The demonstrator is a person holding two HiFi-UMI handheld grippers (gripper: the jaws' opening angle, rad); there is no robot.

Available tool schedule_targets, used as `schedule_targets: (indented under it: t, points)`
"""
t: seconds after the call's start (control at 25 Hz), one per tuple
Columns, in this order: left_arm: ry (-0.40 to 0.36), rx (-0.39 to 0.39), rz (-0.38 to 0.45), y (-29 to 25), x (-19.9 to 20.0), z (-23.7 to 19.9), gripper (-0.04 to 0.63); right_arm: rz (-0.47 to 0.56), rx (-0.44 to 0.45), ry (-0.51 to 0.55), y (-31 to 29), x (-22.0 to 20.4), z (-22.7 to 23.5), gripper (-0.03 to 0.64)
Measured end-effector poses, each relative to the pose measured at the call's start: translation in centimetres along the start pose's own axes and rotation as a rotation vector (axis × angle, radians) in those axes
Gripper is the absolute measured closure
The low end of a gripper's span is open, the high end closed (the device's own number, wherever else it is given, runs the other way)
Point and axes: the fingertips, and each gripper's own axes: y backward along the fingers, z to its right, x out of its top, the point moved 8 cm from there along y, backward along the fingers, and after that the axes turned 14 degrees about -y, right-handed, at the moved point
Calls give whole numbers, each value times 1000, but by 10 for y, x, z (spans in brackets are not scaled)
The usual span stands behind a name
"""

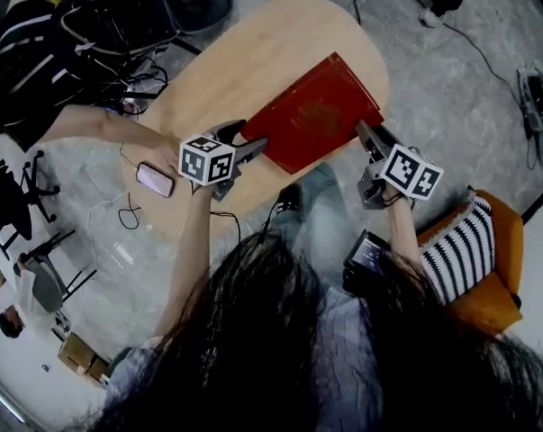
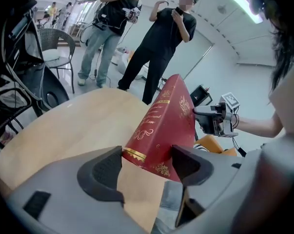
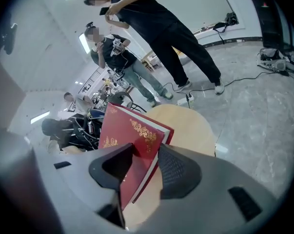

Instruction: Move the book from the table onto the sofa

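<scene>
The red hardcover book hangs over the near right part of the wooden table, carried between both grippers. In the left gripper view it tilts steeply and looks clear of the tabletop, though I cannot see every edge.

The left gripper is clamped on the book's near left end, at the foot of the gold-lettered spine. Seen from its own camera, its two pads sit on either side of that corner. The right gripper bites the opposite corner on the table's right side. There its jaws are closed across both covers with the page block between them.

The book will likely handle as a stiff, flat and fairly weighty load. The boards should not bend, so end grips can carry it without sag. The cover looks glossy, so I judge it slippery under small pads, and a corner hold leaves the weight free to swing. A pinch through both covers and the pages, as the right gripper has, seems the safest purchase because it stops the book falling open. The spine end is the firmest part for the other hold.

The orange sofa, with a striped cushion, stands just off the table's near right end.
</scene>
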Motion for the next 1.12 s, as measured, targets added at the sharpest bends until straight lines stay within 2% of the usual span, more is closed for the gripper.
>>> schedule_targets:
  t: [0.28, 0.48, 0.72, 0.92, 1.12]
  points:
    - [-93, 47, 97, 61, 41, 47, 262, 87, 61, 11, 70, 3, -52, 449]
    - [-142, 62, 177, 102, 55, 81, 262, 152, 105, 14, 114, -7, -77, 449]
    - [-158, 58, 247, 141, 47, 118, 262, 226, 136, 37, 162, -32, -100, 453]
    - [-186, 33, 267, 165, 35, 144, 264, 281, 146, 62, 199, -58, -113, 456]
    - [-232, -15, 285, 178, 23, 164, 265, 358, 144, 42, 233, -90, -112, 457]
